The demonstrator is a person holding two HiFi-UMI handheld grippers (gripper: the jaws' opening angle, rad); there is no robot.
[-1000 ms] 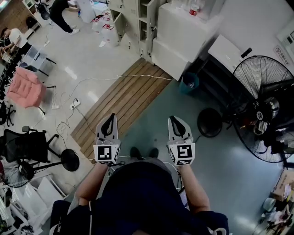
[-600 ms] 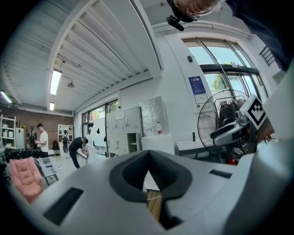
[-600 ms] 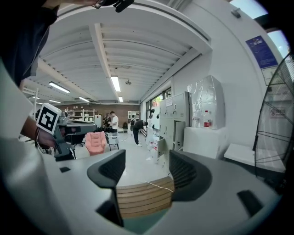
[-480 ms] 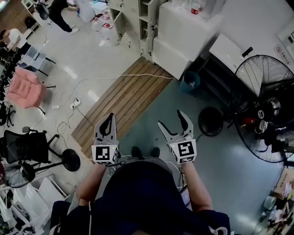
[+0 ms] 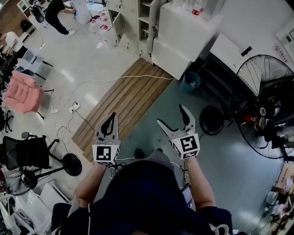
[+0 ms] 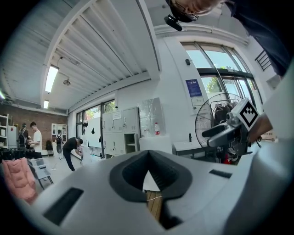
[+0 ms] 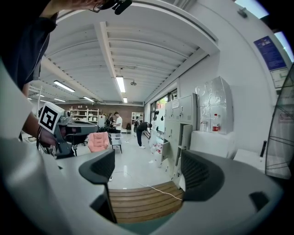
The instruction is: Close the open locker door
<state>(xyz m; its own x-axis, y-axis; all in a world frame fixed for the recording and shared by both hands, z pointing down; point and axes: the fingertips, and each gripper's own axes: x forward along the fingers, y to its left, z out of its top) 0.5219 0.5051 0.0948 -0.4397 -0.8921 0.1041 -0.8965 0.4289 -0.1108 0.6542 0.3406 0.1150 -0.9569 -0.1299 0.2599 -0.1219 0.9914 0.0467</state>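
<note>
Right gripper view: the open locker door point(image 7: 186, 136) stands swung out from the grey locker bank point(image 7: 177, 110) at the far right of the room, well apart from both grippers. A white cabinet point(image 7: 209, 142) sits just beside the door on its right, with 1 red-capped bottle point(image 7: 216, 123) on top.

In the head view, the same locker bank lies at the top centre of the picture. A wooden slat mat point(image 5: 121, 98) covers the floor between the lockers and the person. A white cable point(image 5: 115, 79) runs across the far end of the mat. A standing fan point(image 5: 266, 105) is at the right edge. Another person point(image 5: 57, 13) bends over near the lockers at the top left.

The right gripper point(image 5: 171, 114) is held level, pointing toward the lockers. Its jaws have just been opening and now stand wide apart. Only the mat and the floor show between them.

The left gripper point(image 5: 111, 115) is held beside it, pointing the same way. Its 2 jaws are closed together at the tips, and nothing is clamped between them.
</note>
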